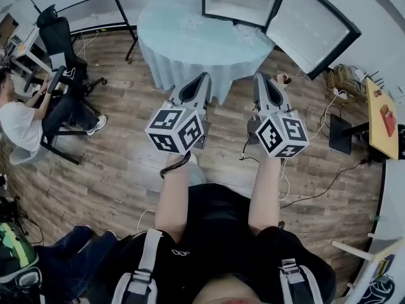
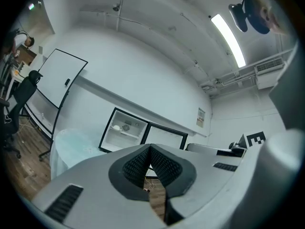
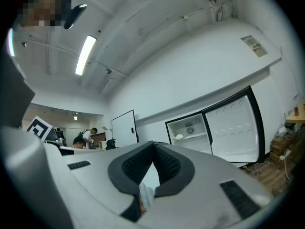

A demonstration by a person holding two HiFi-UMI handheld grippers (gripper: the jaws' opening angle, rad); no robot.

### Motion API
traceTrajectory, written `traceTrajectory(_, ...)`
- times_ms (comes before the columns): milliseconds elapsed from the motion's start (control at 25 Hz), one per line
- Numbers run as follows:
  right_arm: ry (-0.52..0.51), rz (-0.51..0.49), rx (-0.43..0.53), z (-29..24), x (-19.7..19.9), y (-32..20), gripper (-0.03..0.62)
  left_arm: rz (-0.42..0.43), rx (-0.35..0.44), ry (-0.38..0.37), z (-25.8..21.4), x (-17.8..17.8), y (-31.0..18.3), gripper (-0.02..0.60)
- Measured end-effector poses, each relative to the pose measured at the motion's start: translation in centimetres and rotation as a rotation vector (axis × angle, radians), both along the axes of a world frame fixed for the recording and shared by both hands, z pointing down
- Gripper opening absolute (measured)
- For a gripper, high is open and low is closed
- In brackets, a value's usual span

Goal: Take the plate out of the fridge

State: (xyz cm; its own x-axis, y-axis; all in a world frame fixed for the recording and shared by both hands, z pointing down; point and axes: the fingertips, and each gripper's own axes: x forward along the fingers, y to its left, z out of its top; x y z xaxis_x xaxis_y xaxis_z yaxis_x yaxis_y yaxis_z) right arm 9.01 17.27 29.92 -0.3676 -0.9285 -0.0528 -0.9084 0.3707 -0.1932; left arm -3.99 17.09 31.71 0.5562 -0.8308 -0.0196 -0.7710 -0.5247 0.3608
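Observation:
A small fridge stands open on a round table with a pale blue cloth, its door swung out to the right. On its upper shelf lies a pale plate, which the right gripper view also catches. My left gripper and right gripper are held side by side, level, short of the table's near edge and pointing at the fridge. The left gripper has its jaws shut with nothing between them, and so does the right gripper.
A person sits at the left beside a black office chair, with a whiteboard behind. Cables trail over the wooden floor at the right, near a black box and a yellow table.

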Motion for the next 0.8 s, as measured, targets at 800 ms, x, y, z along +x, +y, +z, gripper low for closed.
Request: traceTrajectory(800, 0.033, -0.066, -0.051, 0.2, -9.9, -15.0, 0.005, -0.053, -0.032, 0.005, -0.3, -9.6, -17.3, -0.009)
